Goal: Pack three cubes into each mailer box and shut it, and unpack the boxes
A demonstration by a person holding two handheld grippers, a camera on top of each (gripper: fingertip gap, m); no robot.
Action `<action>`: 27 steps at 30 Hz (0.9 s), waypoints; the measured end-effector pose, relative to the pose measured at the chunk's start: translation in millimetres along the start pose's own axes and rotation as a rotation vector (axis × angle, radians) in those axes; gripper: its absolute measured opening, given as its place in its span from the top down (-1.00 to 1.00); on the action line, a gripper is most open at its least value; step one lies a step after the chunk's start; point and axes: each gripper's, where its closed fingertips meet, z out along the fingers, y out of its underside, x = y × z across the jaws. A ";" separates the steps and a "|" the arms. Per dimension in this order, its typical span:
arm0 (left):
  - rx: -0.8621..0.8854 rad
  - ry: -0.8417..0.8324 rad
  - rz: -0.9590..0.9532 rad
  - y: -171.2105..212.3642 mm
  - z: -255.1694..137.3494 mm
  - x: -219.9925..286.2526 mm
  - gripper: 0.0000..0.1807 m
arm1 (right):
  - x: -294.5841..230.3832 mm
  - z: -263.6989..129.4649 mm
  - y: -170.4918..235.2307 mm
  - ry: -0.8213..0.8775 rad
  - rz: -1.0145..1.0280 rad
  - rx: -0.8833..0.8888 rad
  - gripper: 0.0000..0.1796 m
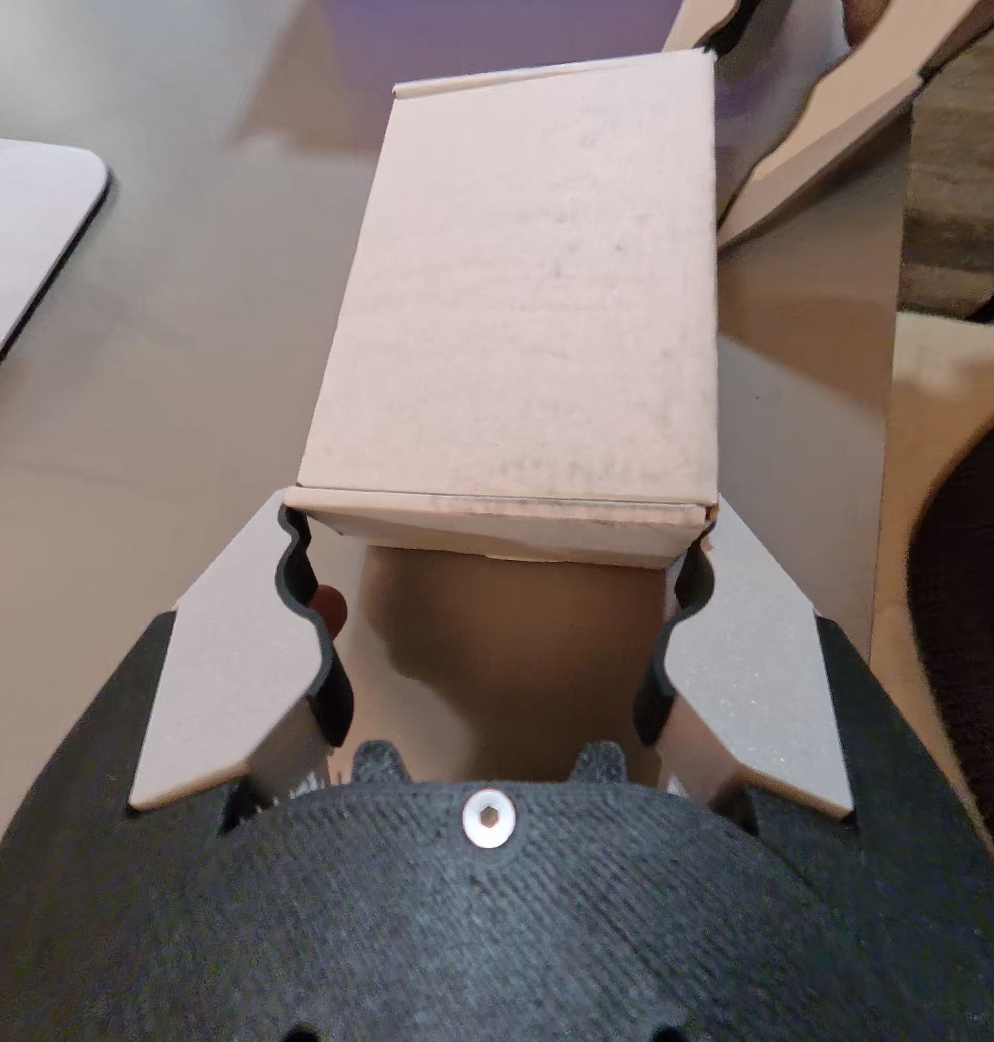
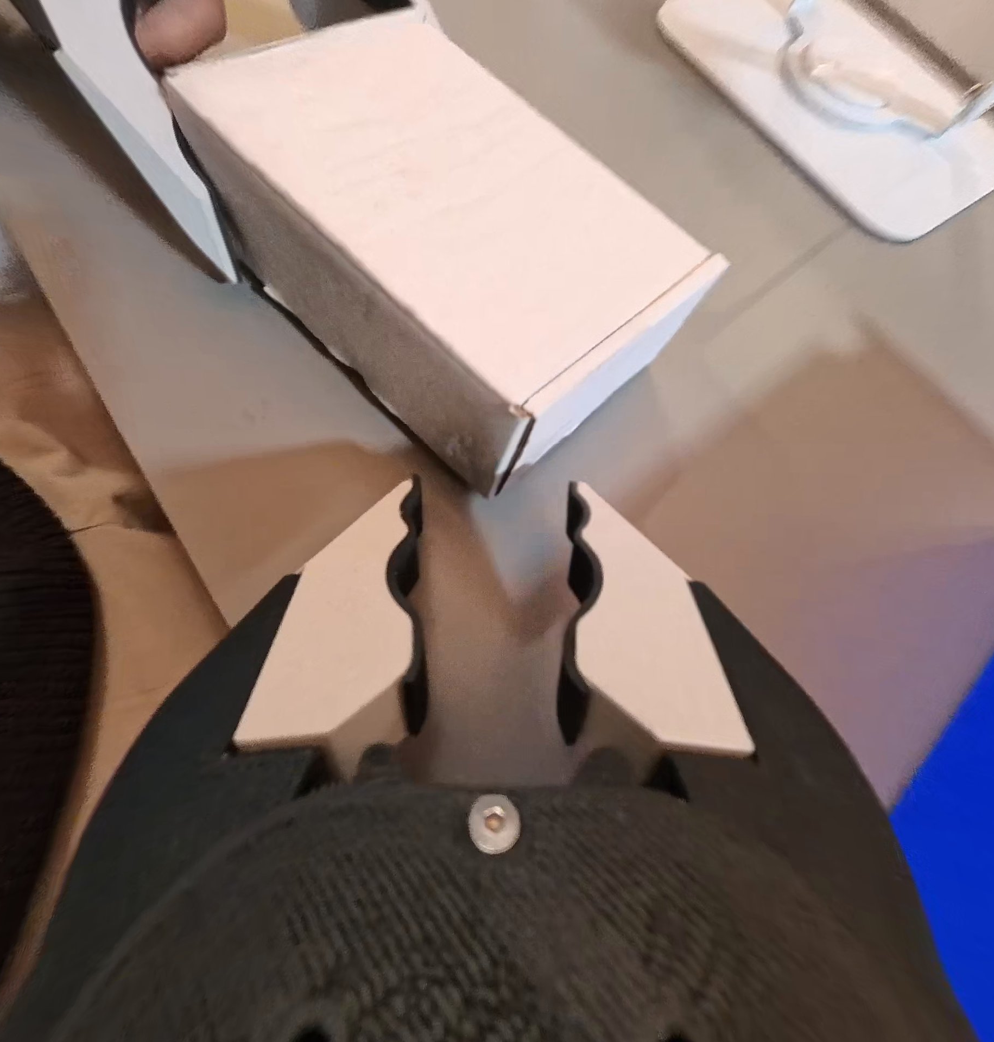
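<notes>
Left wrist view: my left claw (image 1: 497, 535) pinches the near end of a shut box (image 1: 517, 293), one finger at each corner. Box is lifted off the grey surface (image 1: 173, 366). Small dark red thing (image 1: 330, 606) beside the left finger, can't tell what. Right claw (image 1: 726, 34) sits at the box's far corner.

Right wrist view: my right claw (image 2: 494, 496) is spread, nothing in it, box (image 2: 427, 225) corner just ahead of the tips. Left claw holds the far end. White pad (image 2: 855, 129) further back.
</notes>
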 end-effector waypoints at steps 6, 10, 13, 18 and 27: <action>0.062 0.026 -0.288 -9.8 -6.7 -11.2 -0.44 | 13.0 -28.8 -47.2 0.261 -0.287 0.176 0.36; 0.077 0.033 -0.392 -20.1 -8.0 -8.3 -0.44 | 1.6 -23.6 -54.3 0.393 -0.541 0.110 0.35; 0.069 0.019 -0.401 -24.7 -6.6 -2.6 -0.44 | -8.3 -15.1 -55.5 0.465 -0.733 0.042 0.26; 0.060 0.021 -0.408 -34.2 -3.0 12.6 -0.44 | -16.5 -1.8 -51.2 0.516 -0.877 -0.054 0.06; 0.044 0.018 -0.358 -38.2 -0.6 25.2 -0.44 | -13.6 -7.5 -56.6 0.582 -0.935 -0.050 0.18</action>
